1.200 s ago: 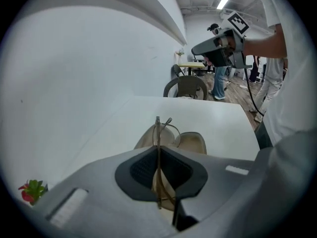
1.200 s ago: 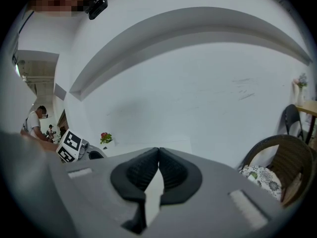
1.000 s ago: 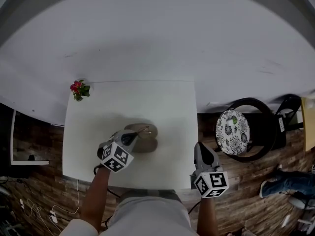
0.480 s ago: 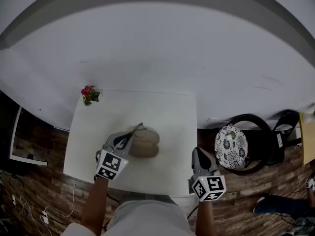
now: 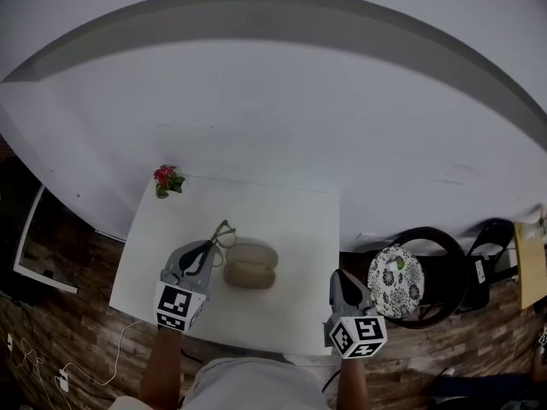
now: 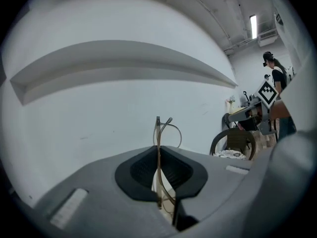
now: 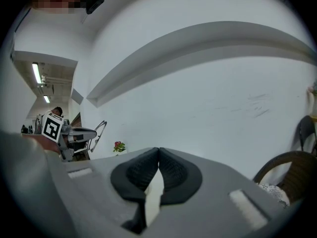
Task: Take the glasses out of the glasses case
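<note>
Grip of left hand-held gripper [image 6: 158,155] clenched on one thin arm of the wire glasses [image 6: 166,130]. Raised within the last second out of the tan glasses case [image 5: 250,265], now clear of it, up and to its left. Case lying open on the white worktop [image 5: 291,220]. Right hand-held gripper [image 7: 158,155] pinched together on nothing, near the front right edge. Removal seemingly done.

Grey left gripper [image 5: 210,248], right gripper [image 5: 340,275]; black ribbed pads [image 7: 171,175]; black-white marker cubes [image 5: 175,306]; pale clothing [image 5: 248,383].
</note>
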